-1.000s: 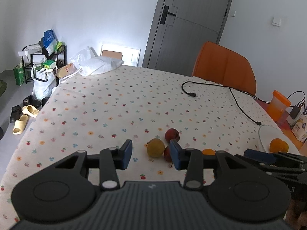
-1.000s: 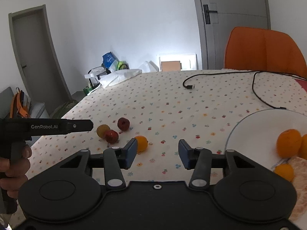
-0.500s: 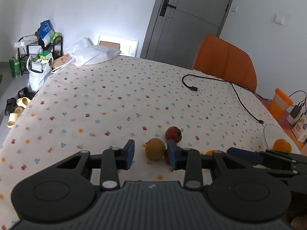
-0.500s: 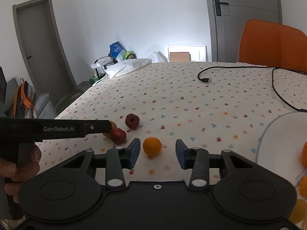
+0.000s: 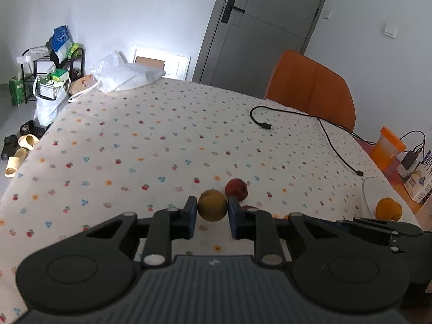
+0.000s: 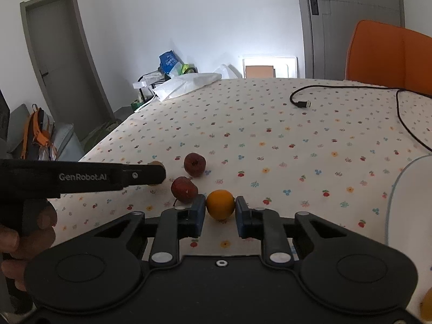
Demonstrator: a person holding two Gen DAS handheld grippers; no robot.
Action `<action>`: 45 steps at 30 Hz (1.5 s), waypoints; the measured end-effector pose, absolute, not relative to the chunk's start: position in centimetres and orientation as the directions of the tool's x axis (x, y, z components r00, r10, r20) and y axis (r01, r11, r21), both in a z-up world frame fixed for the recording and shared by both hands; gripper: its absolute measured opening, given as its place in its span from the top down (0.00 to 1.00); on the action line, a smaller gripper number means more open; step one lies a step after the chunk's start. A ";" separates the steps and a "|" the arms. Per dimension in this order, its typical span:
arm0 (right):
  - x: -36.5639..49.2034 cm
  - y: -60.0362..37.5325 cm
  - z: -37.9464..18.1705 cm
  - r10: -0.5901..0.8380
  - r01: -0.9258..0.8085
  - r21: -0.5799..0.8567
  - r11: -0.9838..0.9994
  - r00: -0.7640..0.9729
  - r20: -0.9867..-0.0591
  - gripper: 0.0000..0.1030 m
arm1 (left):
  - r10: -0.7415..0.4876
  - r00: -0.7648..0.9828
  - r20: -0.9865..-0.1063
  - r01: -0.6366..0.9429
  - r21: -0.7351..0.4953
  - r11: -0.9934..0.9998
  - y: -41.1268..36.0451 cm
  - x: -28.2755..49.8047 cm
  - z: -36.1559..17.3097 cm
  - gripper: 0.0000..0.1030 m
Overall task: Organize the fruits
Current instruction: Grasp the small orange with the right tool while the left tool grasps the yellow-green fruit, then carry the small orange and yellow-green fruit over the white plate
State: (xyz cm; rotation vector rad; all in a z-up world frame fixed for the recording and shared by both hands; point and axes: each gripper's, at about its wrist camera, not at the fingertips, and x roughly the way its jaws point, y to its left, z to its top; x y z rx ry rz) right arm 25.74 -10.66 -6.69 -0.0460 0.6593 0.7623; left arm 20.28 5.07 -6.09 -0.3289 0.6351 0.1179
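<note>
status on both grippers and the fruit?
Left gripper just closed on yellow-brown fruit. Right gripper just closed on orange. Both fruits on tablecloth. Two red fruits close by.

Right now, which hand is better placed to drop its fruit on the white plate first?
Right. The right gripper pinches the small orange fruit just beside the white plate. The left gripper, clamped on the yellow-brown round fruit, sits farther away.

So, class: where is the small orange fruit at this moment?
In the right wrist view the small orange fruit sits on the floral tablecloth, pinched between the right tongs, with a dark red fruit just to its left.
</note>
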 end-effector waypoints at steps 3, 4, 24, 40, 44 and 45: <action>25.4 -11.0 -6.4 0.628 -0.653 0.192 0.732 0.539 -0.561 0.79 | 0.017 0.808 -0.589 -0.205 -0.254 0.945 4.6 19.8 -5.5 0.78; 25.2 -11.2 -6.3 0.629 -0.653 0.192 0.733 0.541 -0.558 0.79 | 0.015 0.811 -0.586 -0.201 -0.254 0.946 4.5 19.6 -5.3 0.78; 22.9 -17.5 -3.2 0.608 -0.602 0.187 0.776 0.639 -0.471 0.79 | -0.032 0.844 -0.535 -0.095 -0.208 0.974 -1.2 18.5 -2.2 0.78; 22.8 -22.7 -3.3 0.560 -0.533 0.201 0.822 0.692 -0.456 0.79 | -0.083 0.837 -0.542 -0.022 -0.184 0.983 -5.6 19.5 -2.2 0.78; 23.0 -23.5 -3.4 0.548 -0.519 0.201 0.831 0.701 -0.456 0.79 | -0.094 0.833 -0.545 -0.010 -0.184 0.983 -6.3 19.9 -2.2 0.78; 23.0 -23.6 -3.5 0.545 -0.515 0.202 0.833 0.703 -0.457 0.79 | -0.096 0.833 -0.545 -0.006 -0.183 0.983 -6.5 20.0 -2.2 0.78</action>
